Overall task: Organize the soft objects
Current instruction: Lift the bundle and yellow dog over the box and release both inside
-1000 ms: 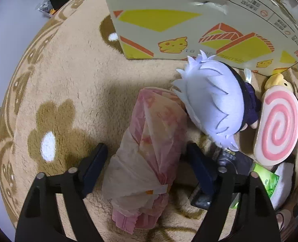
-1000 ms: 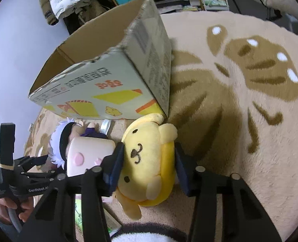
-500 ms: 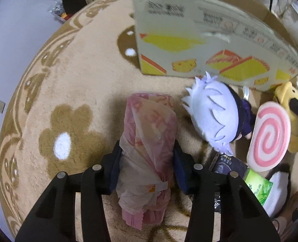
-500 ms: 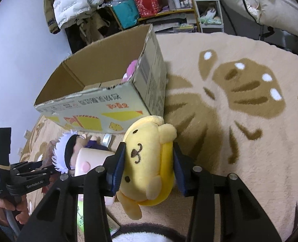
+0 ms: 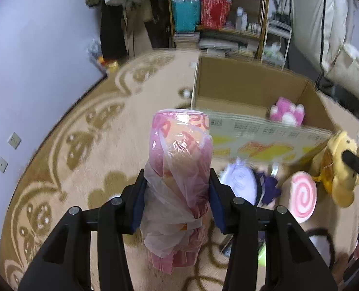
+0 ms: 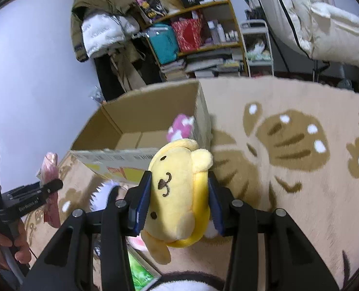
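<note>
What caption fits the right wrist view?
Right gripper clamps a yellow dog plush before an open cardboard box.

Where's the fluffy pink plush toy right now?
The fluffy pink plush toy lies inside the open cardboard box, in its right-hand near corner as the left wrist view shows it.

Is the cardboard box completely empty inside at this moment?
No, a pink plush toy already lies inside the cardboard box, near its right wall in the left wrist view.

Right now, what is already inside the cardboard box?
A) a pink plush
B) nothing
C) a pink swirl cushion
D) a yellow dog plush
A: a pink plush lies in the cardboard box, while the yellow dog plush sits in the right gripper.
</note>
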`<state>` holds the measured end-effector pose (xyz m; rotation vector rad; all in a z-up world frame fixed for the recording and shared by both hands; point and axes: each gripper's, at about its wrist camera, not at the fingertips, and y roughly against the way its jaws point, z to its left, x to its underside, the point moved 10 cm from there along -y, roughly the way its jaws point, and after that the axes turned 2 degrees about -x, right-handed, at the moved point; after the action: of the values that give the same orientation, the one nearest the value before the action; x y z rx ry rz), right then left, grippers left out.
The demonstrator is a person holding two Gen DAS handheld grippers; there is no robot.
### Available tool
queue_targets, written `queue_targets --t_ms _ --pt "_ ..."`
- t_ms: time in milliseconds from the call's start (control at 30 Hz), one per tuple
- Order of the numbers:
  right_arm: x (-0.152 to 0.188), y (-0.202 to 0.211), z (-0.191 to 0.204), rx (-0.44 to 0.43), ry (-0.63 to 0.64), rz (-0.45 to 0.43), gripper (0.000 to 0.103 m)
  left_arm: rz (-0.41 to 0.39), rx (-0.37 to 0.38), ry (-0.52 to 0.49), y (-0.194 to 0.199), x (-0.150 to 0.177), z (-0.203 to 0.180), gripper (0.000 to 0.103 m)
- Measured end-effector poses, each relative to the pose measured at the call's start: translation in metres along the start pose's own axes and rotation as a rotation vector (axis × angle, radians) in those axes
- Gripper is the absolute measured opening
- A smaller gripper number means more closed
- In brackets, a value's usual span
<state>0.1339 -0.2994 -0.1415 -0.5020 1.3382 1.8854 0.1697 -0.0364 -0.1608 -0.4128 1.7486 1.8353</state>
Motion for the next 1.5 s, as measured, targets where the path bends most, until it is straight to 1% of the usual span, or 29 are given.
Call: queue_targets --t_ms 67,100,133,200,300,367,433,567,733,867,967,1067,1233,1400,1500 --pt "-0.010 0.007 0.006 -0.012 0.019 -0.037 0.046 -0.051 0.009 0.005 0.014 -0.012 0.000 0.045" --pt "-0.015 0.011 0.009 -0.017 0.027 -0.056 0.046 -0.093 0.023 -0.002 0.023 -0.019 -0.002 0.045" --pt "-0.020 0.015 0.012 -0.016 0.036 -0.079 0.046 -0.118 0.029 -0.006 0.023 -0.025 0.000 0.045" --pt "-0.028 0.022 0.018 -0.028 0.052 -0.114 0.046 -0.176 0.027 -0.007 0.032 -0.035 -0.002 0.045" --pt "-0.039 0.030 0.023 -0.033 0.070 -0.164 0.046 -0.243 0.020 -0.010 0.044 -0.047 -0.003 0.045" --pt "-0.048 0.039 0.027 -0.024 0.079 -0.224 0.046 -0.292 0.011 -0.016 0.053 -0.058 -0.005 0.045" --pt "-0.058 0.046 0.031 -0.019 0.089 -0.264 0.046 -0.330 0.008 -0.014 0.062 -0.068 -0.005 0.045" --pt "-0.074 0.051 0.038 -0.033 0.099 -0.307 0.046 -0.404 0.010 -0.020 0.076 -0.092 -0.008 0.045" --pt "-0.098 0.049 0.045 -0.038 0.126 -0.345 0.047 -0.468 0.002 -0.052 0.087 -0.120 -0.016 0.045" --pt "-0.110 0.036 0.046 -0.044 0.117 -0.348 0.047 -0.512 -0.015 -0.040 0.088 -0.144 -0.016 0.045" --pt "-0.113 0.025 0.048 -0.039 0.129 -0.345 0.047 -0.514 -0.022 -0.043 0.080 -0.154 -0.017 0.045" --pt "-0.113 0.014 0.049 -0.039 0.136 -0.332 0.048 -0.508 -0.030 -0.059 0.070 -0.155 -0.020 0.045" --pt "-0.108 -0.006 0.052 -0.034 0.156 -0.296 0.048 -0.476 0.013 -0.076 0.051 -0.152 -0.032 0.045" --pt "-0.098 -0.029 0.048 -0.031 0.162 -0.247 0.049 -0.437 0.027 -0.093 0.029 -0.147 -0.042 0.045" --pt "-0.092 -0.041 0.047 -0.033 0.165 -0.218 0.049 -0.408 0.049 -0.088 0.017 -0.143 -0.047 0.045"
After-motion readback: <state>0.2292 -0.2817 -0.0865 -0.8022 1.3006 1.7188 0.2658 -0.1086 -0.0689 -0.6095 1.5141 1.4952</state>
